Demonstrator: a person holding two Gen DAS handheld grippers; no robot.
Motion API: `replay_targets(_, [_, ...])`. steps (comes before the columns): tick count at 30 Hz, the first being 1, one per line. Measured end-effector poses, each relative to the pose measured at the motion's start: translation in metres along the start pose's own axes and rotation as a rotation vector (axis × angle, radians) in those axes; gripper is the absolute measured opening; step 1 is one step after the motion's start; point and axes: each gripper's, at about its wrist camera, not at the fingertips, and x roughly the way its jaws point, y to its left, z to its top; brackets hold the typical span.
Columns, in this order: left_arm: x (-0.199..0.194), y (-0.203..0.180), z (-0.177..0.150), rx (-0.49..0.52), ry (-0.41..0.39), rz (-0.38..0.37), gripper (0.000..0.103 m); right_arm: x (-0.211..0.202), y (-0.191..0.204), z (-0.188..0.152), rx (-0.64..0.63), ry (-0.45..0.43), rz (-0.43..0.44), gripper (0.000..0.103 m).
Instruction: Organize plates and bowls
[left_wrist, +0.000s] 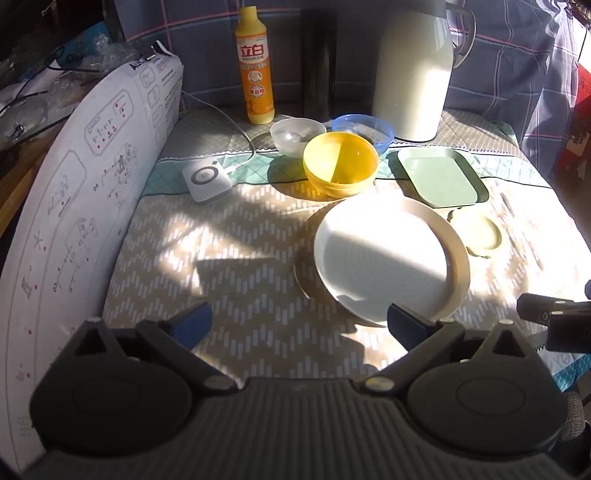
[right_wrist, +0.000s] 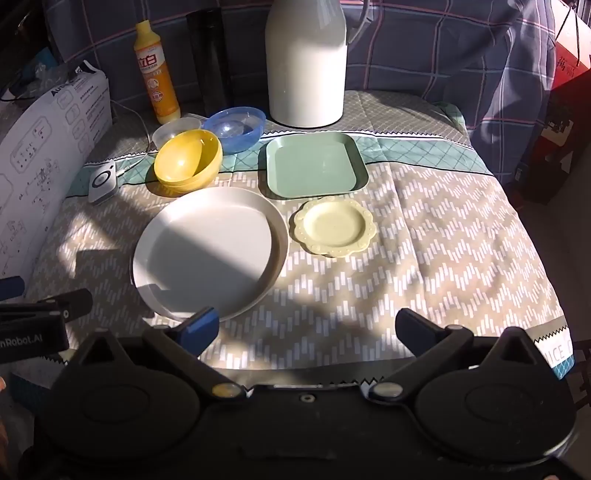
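Hovering over loose crockery, nothing gripped

Both tools hang above the near edge of the table with jaws spread wide and nothing between them. The left gripper (left_wrist: 299, 325) sits low over the cloth (left_wrist: 229, 258), its right finger just at the near rim of the white plate (left_wrist: 388, 254). The right gripper (right_wrist: 308, 325) is beside it, its left finger over the same rim.

The dishes lie apart: the white plate nearest, the small scalloped plate (right_wrist: 335, 230) just right of it, the green tray (right_wrist: 314, 168) behind that. The yellow bowl (right_wrist: 188, 160) stands behind the white plate, seeming to touch the clear bowl (right_wrist: 173, 133) and the blue bowl (right_wrist: 234, 127) behind it.

Likely trouble: the white plate is shallow and smooth, so a finger pushed under its rim may only shove it along the cloth into the yellow bowl, or rumple the cloth and tip the small plate. Both tools share one rim and could knock each other. Hard sun glare washes out the plate edges, making a pinch easy to misjudge. The clear bowl is the hardest to read and looks light, so it may skid or flip if nudged.

Around them: a detergent bottle (left_wrist: 255, 70) and a tall jug (right_wrist: 306, 62) stand close behind the bowls and could be struck on a reach. A white puck (left_wrist: 207, 181) with its cable lies left of the yellow bowl, and a printed box (left_wrist: 74, 192) walls the left side
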Motion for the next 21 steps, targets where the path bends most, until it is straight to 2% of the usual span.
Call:
replay_targets(8, [-0.001,-0.010,0.001,-0.025,0.002,0.024,0.103,-0.003,-0.004,0.000,-0.011,-0.009,-0.004,0.103])
replay_targets(9, [-0.003,-0.003,0.000,-0.020,0.001,0.006,0.103,-0.004,-0.004,0.000,-0.013,-0.011,-0.004,0.103])
replay_targets(21, [-0.006,0.000,0.000,-0.015,-0.013,0.004,0.103,-0.010,0.005,0.004,-0.059,-0.037,-0.002,0.103])
